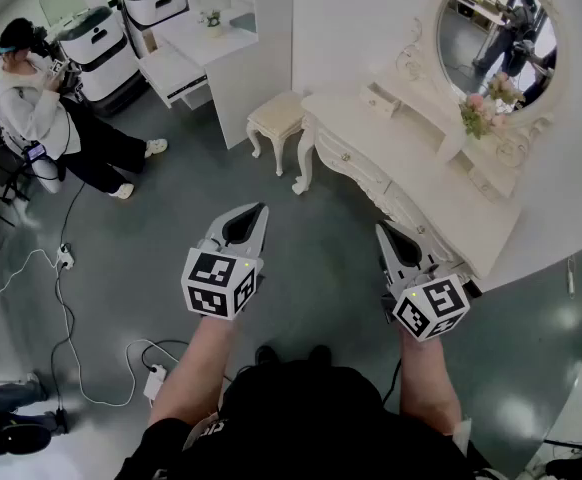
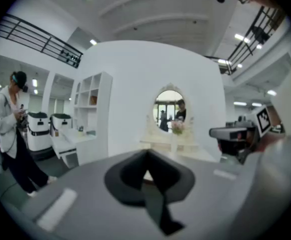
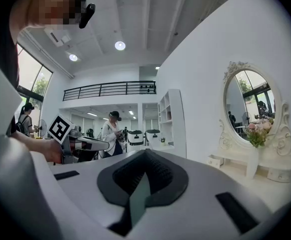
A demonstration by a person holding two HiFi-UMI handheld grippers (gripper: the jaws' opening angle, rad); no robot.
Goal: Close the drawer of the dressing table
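We hold the left gripper (image 1: 259, 209) and the right gripper (image 1: 382, 230) out in front of us, side by side above the smooth grey floor (image 1: 311, 168). Each carries a cube printed with black-and-white square markers - the only print we can make out. In each gripper's own view the dark ribbed jaw pads meet at a point, so both pairs of jaws are fully closed with nothing between them.

The dressing table (image 1: 441, 183) stands ahead and to our right against the white wall, well apart from both grippers. It is cream-white and glossy, with a curved top, carved scrollwork and bowed legs. On its raised back tier, left of the oval mirror (image 1: 496, 33) in its ornate frame, a small drawer (image 1: 379, 97) sticks out, open. Pink flowers (image 1: 481, 110) in a white vase stand before the mirror.

A cushioned stool (image 1: 276, 116) on curved legs sits at the table's far end, and a person (image 1: 31, 108) in a pale top stands at far left.
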